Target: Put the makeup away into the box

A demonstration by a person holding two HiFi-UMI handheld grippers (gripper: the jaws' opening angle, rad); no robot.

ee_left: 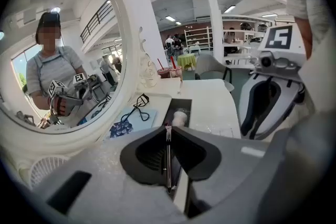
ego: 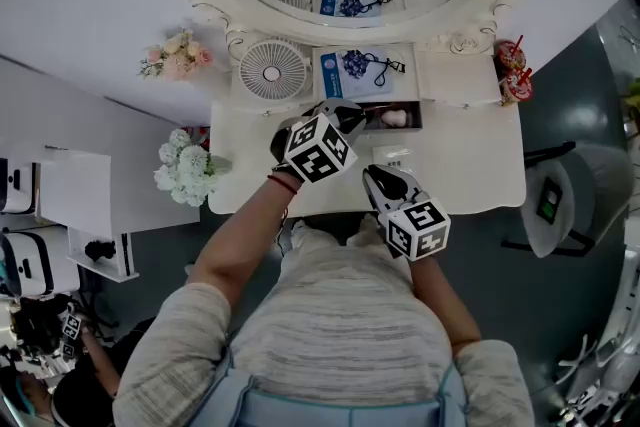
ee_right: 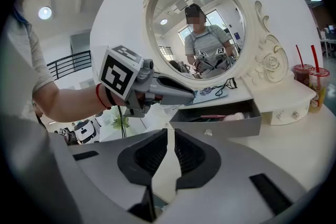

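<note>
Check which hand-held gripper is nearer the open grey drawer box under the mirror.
Left. The left hand-held gripper is over the open grey drawer box's left end; the right hand-held gripper is short of it, above the white tabletop.

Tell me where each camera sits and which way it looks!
Head view: on the person's head, looking steeply down at the dressing table; shows left forearm, right forearm, left gripper and right gripper.
Left gripper view: on the left gripper, looking along jaws shut on a thin stick toward the open drawer; shows the right gripper.
Right gripper view: on the right gripper, facing the drawer and mirror; shows the left gripper and forearm.
Shared: both gripper views see the drawer and eyelash curler.
</note>
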